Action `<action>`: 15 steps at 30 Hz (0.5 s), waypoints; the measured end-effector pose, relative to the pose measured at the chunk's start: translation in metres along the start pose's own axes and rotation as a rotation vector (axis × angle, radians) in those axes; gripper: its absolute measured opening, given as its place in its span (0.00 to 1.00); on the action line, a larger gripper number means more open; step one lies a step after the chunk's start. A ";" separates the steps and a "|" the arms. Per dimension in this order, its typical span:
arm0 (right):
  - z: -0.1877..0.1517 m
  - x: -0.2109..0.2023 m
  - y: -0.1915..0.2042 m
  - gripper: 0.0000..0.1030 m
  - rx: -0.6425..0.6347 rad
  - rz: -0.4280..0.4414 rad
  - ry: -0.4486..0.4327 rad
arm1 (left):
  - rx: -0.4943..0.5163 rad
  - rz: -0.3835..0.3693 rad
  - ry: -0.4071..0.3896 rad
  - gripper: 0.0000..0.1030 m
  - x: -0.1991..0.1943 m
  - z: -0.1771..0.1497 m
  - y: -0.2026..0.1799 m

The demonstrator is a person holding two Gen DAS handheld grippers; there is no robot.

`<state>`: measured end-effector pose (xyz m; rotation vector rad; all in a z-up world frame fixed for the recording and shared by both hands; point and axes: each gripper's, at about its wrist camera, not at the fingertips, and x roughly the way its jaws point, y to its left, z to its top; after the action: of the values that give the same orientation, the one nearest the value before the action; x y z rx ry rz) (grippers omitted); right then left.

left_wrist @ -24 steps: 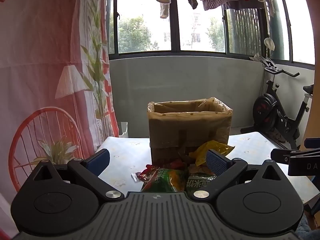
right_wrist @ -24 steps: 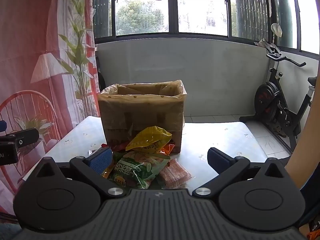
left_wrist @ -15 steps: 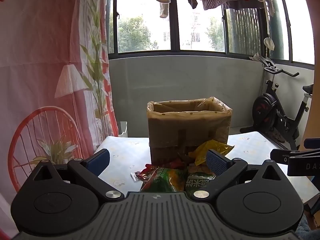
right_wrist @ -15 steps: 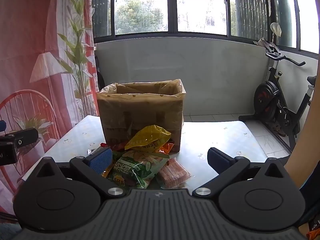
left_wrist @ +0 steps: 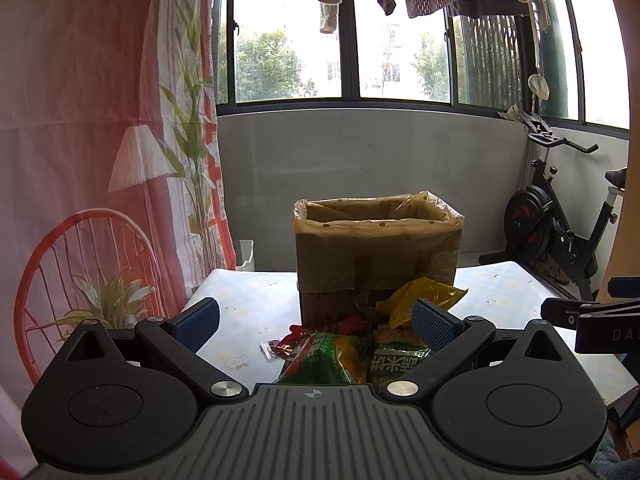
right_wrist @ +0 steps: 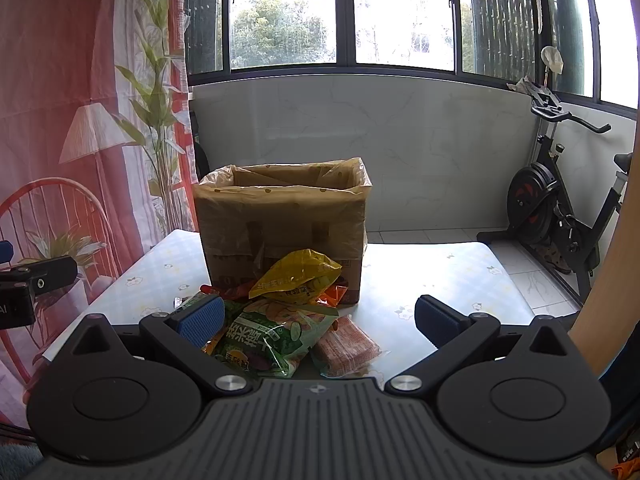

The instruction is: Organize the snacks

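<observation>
A cardboard box [left_wrist: 376,252] lined with a brown plastic bag stands open on the table; it also shows in the right wrist view [right_wrist: 282,232]. A pile of snack packs lies in front of it: a yellow bag [right_wrist: 298,278], a green bag [right_wrist: 276,338], a pink-orange pack [right_wrist: 346,346], another green bag [left_wrist: 324,362] and a small red pack [left_wrist: 294,340]. My left gripper [left_wrist: 316,320] is open and empty, short of the pile. My right gripper [right_wrist: 318,320] is open and empty, just before the pile.
The table [right_wrist: 436,280] has a pale flowered cloth. A pink printed curtain [left_wrist: 80,140] hangs at the left. An exercise bike [right_wrist: 556,216] stands on the floor at the right. A wooden panel edge [right_wrist: 608,288] is at the far right.
My right gripper has moved slightly forward toward the snack pile. The left gripper has barely moved.
</observation>
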<state>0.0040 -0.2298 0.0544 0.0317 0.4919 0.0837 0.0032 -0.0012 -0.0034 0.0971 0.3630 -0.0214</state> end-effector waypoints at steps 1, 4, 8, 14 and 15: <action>0.000 0.000 0.000 1.00 0.000 0.000 0.000 | 0.000 0.000 0.000 1.00 0.000 0.000 0.000; 0.000 0.000 0.000 1.00 0.001 0.001 0.000 | 0.000 -0.001 0.001 1.00 0.000 0.000 0.000; 0.002 -0.001 0.001 1.00 -0.001 0.000 0.000 | 0.000 -0.001 0.001 1.00 0.000 -0.001 0.000; -0.003 0.001 -0.002 1.00 -0.001 -0.002 0.001 | 0.000 -0.001 0.002 1.00 0.001 -0.001 0.000; -0.003 0.001 -0.003 1.00 -0.001 -0.001 0.000 | -0.001 -0.001 0.002 1.00 0.001 -0.001 0.000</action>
<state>0.0034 -0.2322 0.0513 0.0303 0.4923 0.0826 0.0033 -0.0006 -0.0048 0.0962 0.3649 -0.0226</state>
